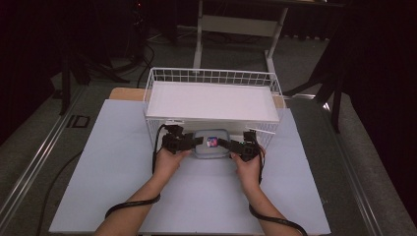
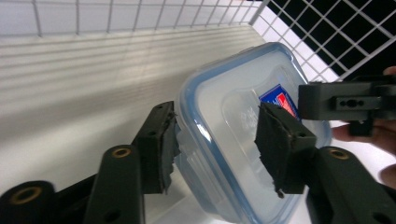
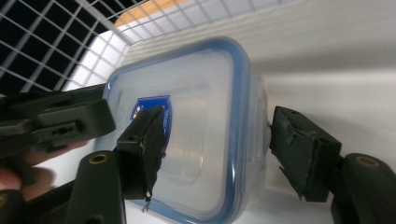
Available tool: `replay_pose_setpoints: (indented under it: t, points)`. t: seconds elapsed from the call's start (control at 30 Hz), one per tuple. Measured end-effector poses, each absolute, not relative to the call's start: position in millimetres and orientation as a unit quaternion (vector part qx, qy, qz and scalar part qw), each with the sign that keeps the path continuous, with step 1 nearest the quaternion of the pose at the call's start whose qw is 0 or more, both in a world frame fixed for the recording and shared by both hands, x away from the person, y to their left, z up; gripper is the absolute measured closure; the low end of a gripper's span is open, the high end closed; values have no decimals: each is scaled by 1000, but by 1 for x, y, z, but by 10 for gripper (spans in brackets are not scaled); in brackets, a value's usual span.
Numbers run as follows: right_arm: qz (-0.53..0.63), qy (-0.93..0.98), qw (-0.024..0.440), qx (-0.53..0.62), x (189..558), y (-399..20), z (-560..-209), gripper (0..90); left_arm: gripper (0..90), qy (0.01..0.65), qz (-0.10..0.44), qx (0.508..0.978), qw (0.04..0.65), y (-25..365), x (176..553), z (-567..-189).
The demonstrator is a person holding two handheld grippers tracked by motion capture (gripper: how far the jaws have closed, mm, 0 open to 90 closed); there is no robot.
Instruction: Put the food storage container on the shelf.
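Observation:
A clear plastic container (image 1: pixel 211 146) with a blue-rimmed lid and a blue and red label lies flat under the front of a white wire rack (image 1: pixel 211 76). My left gripper (image 1: pixel 199 141) comes at it from the left. In the left gripper view its jaws (image 2: pixel 222 144) span the container's (image 2: pixel 219 107) side, one pad against the side clasp and the other on the lid. My right gripper (image 1: pixel 222 143) reaches in from the right. Its jaws (image 3: pixel 219 149) straddle the container's (image 3: pixel 196 93) other edge, with the outer pad a sliver off the wall.
A white board (image 1: pixel 211 103) rests on top of the rack, and wire mesh walls stand close on both sides of the container. A pale mat (image 1: pixel 123 172) covers the table in front. A desk frame (image 1: pixel 236 24) stands on the floor behind.

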State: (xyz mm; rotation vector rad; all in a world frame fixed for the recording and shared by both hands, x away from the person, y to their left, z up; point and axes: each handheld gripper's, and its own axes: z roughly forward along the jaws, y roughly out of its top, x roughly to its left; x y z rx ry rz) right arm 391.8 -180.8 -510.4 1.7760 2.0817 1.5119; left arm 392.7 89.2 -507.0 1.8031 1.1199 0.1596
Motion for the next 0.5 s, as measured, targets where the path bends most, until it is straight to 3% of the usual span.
replay_pose_setpoints:
  t: [0.1,0.3,0.5]
  points:
    - [467,677,48,567,389,-174,-505,390,448,473,66,728,492,88,391,-511]
    - [474,683,82,550,388,-174,-504,381,446,460,109,731,492,84,386,-510]
    - [478,683,77,547,382,-177,-503,372,446,459,124,724,499,87,377,-506]
